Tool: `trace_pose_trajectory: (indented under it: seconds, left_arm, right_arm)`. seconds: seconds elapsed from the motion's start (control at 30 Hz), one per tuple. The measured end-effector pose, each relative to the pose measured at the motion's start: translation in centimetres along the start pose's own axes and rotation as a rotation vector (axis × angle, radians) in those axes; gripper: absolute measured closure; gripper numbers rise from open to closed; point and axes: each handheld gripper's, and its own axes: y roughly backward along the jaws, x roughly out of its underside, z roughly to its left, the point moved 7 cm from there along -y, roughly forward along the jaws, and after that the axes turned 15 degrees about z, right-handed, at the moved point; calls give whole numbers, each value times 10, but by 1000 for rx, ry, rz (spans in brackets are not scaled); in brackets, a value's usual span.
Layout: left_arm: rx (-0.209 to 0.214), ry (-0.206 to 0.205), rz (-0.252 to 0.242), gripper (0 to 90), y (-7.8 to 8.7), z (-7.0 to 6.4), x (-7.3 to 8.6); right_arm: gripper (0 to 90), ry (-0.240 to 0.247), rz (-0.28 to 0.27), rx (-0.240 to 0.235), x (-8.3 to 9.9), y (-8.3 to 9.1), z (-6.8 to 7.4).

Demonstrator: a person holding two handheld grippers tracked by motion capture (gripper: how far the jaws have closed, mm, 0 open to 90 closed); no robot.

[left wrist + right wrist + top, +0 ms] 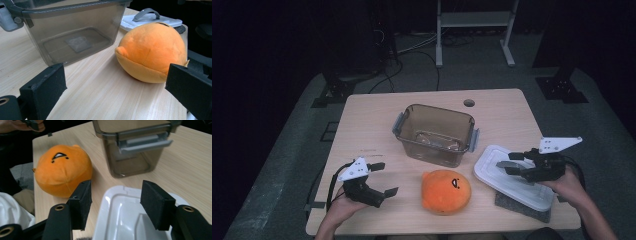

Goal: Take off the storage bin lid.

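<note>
A lab or recording room is suggested rather than a home. A pale wooden counter (pixel 367 120) with a cable hole (pixel 469 103) is set on grey carpet (pixel 287 165) in a darkened space. Behind the counter, black cables (pixel 412 50) are trailed across the floor, black stand feet (pixel 329 92) are placed at either far corner, and the base of a white metal frame (pixel 472 30) is seen.

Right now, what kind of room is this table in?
Probably a lab or recording studio, not a home. The wooden table stands on grey carpet with darkness around it, black equipment stands flank it, and cables trail over the floor behind.
</note>
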Motion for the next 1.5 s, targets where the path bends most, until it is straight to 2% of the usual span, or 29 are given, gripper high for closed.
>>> trace_pose_trajectory:
  seconds: [0.13,0.37,0.4,0.63,1.07,1.13,1.37,1.5]
  left_arm:
    - [-1,-1,1,23,0,0,0]
    - [-7,2,0,23,2,2,1]
    - [-8,3,-1,22,3,2,1]
    - [-12,3,-3,23,4,3,1]
    - [-14,4,-6,23,4,3,1]
    - [-16,3,-5,23,3,4,2]
    - [-17,6,-5,23,3,4,3]
    - [-16,8,-4,23,3,5,3]
  right_arm:
    - [387,19,-3,-16,-7,-4,7]
    - [346,68,-6,-70,-26,-16,26]
    - [344,85,-4,-92,-32,-21,32]
    - [325,148,5,-141,-52,-36,54]
    - [314,213,10,-201,-77,-58,78]
    - [309,234,22,-212,-82,-65,84]
    - [309,268,39,-240,-92,-82,95]
    - [315,295,75,-256,-97,-97,100]
